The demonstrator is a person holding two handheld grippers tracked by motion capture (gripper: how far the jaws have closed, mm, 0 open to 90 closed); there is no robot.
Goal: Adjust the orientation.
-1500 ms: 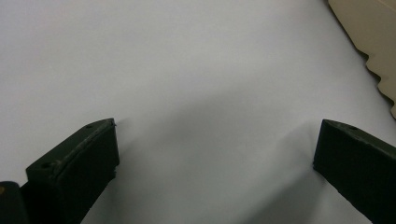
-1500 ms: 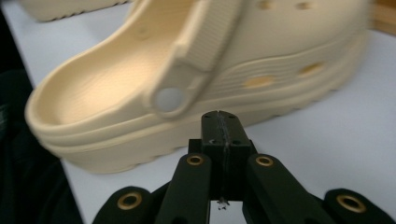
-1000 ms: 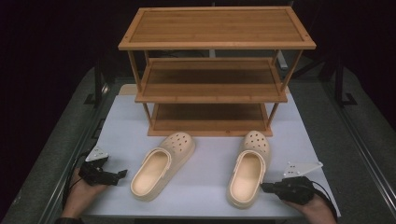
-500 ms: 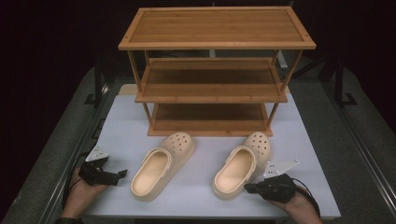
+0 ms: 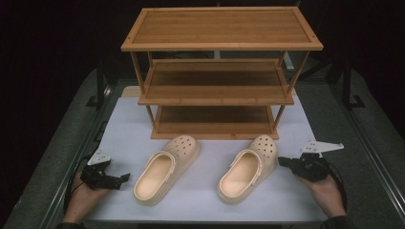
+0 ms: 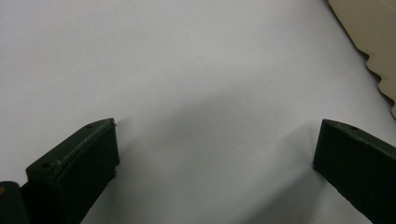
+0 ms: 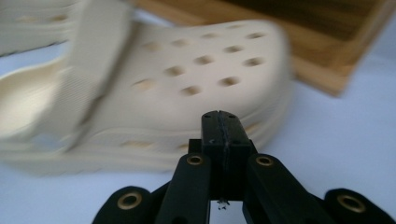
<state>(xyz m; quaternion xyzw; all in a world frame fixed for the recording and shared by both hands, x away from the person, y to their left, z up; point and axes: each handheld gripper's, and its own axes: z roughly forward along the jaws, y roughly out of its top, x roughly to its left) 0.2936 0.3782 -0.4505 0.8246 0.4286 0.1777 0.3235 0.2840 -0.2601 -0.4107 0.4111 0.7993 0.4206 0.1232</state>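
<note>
Two beige clogs lie on the white table top in front of a wooden shelf rack [image 5: 217, 90]. The left clog [image 5: 165, 174] and the right clog [image 5: 248, 167] both point toward the rack, angled right. My right gripper [image 5: 282, 161] is shut with nothing in it, its tips right at the right clog's outer side; I cannot tell if they touch. In the right gripper view the closed gripper [image 7: 222, 122] points at that clog [image 7: 163, 93]. My left gripper [image 5: 125, 177] rests open left of the left clog; in its own view the gripper [image 6: 217, 126] spans bare table.
The rack has three bamboo shelves, all bare, and its base [image 7: 327, 60] stands just behind the clogs. The white table top [image 5: 205, 200] is edged by dark rails on both sides. A clog edge [image 6: 369, 37] shows at the top right of the left gripper view.
The right clog's heel has swung left, so it now lies angled. My right gripper went left against it, then drew back right and farther from me. The left gripper has stayed put.
</note>
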